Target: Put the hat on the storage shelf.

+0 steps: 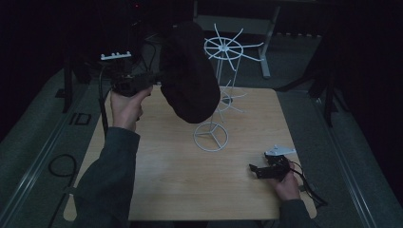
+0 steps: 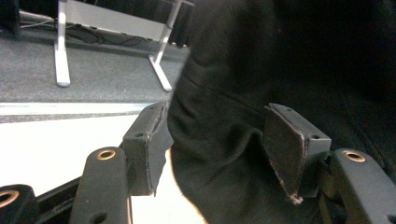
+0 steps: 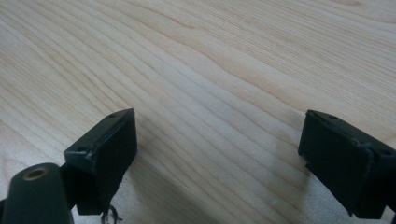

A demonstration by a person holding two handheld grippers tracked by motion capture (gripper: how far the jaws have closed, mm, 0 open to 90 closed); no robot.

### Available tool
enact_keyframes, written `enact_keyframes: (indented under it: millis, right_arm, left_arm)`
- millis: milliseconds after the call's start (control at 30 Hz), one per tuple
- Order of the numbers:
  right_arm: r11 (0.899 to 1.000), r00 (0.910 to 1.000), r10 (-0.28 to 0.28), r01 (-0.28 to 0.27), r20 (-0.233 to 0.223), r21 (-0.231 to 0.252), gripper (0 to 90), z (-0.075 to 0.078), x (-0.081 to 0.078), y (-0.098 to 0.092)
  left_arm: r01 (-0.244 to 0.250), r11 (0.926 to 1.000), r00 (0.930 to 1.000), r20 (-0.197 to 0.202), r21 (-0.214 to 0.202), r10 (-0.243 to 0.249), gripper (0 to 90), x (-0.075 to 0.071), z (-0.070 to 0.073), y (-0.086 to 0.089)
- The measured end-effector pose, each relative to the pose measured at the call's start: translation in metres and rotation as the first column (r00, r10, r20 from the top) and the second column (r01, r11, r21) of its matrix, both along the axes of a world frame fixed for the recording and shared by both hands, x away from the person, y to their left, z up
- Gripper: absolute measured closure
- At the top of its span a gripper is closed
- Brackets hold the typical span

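High view first: my left tool (image 1: 151, 78) is raised over the far left of the worktop (image 1: 171, 180), held in my left hand (image 1: 124, 108), its tips at the left edge of a black hat (image 1: 190, 71). The hat hangs on a white wire stand (image 1: 223, 50) that rises from a ring base (image 1: 210, 137) near the middle of the worktop, and it covers most of the stand's left side.

From the left gripper view, the jaws stand apart with a fold of the hat's (image 2: 280, 70) fabric between them; the left pad (image 2: 149, 149) lies against the cloth and the right pad (image 2: 285, 149) sits just beside it, neither pinching, so I read this tool as open.

On the near right, my right tool (image 1: 256, 170) rests low on the worktop in my right hand (image 1: 287, 183). The right gripper view shows its jaws wide open over bare wood (image 3: 210, 70), nothing between them.
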State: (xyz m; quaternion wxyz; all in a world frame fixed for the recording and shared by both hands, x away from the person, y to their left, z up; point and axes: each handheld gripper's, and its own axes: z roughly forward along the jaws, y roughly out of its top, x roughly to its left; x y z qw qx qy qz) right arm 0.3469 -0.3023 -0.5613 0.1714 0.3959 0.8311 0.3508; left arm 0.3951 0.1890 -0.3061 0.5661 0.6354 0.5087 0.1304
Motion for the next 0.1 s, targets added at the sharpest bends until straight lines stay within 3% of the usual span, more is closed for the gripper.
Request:
enact_keyframes:
  millis: [100]
  right_arm:
    - [1.000,1.0000,0.000,0.000,0.000,0.000,11.4,0.0000,0.0000,0.0000]
  left_arm:
    - [0.006,1.0000,0.9999,0.012,0.001,-0.006,41.5,-0.0044,0.0001,0.0005]
